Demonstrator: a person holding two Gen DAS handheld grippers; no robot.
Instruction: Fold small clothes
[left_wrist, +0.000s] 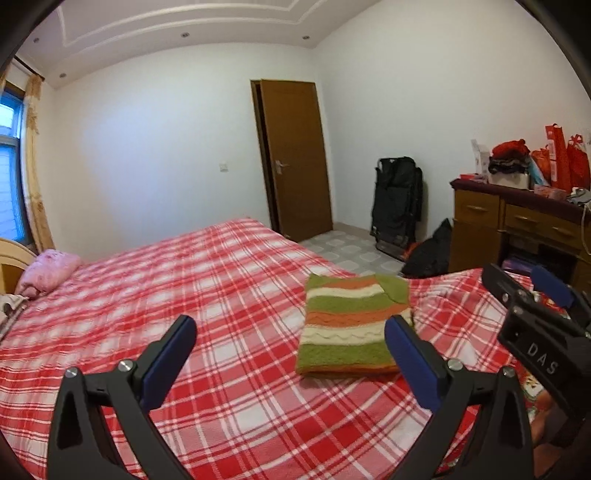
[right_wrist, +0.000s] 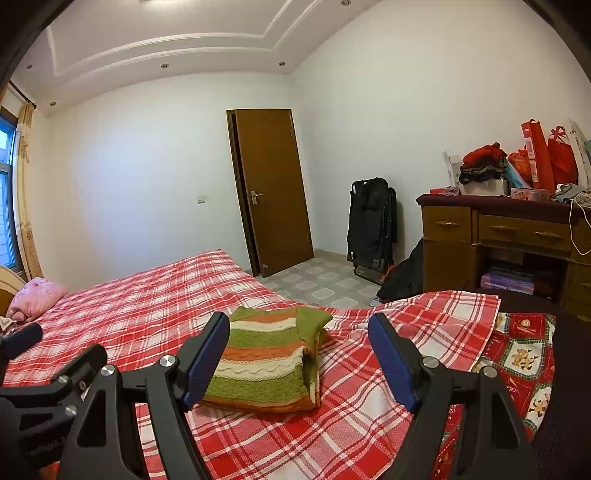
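Note:
A small knitted sweater (left_wrist: 351, 325) striped green, orange and cream lies folded into a neat rectangle on the red plaid bed sheet (left_wrist: 184, 295). My left gripper (left_wrist: 291, 332) hovers just short of it, open and holding nothing, its right finger (left_wrist: 410, 350) over the sweater's near right corner. In the right wrist view the same sweater (right_wrist: 269, 362) sits ahead of my right gripper (right_wrist: 299, 336), which is open and holding nothing, with its left finger (right_wrist: 207, 358) overlapping the garment's left edge. The right gripper's body (left_wrist: 543, 339) shows at the left view's right edge.
A pink bundle of cloth (left_wrist: 48, 271) rests at the bed's far left by the headboard. Beyond the bed stand a brown door (left_wrist: 295, 158), a folded black chair (left_wrist: 397, 206) and a wooden desk (right_wrist: 498, 236) piled with red bags. A patterned red cloth (right_wrist: 517, 358) lies at right.

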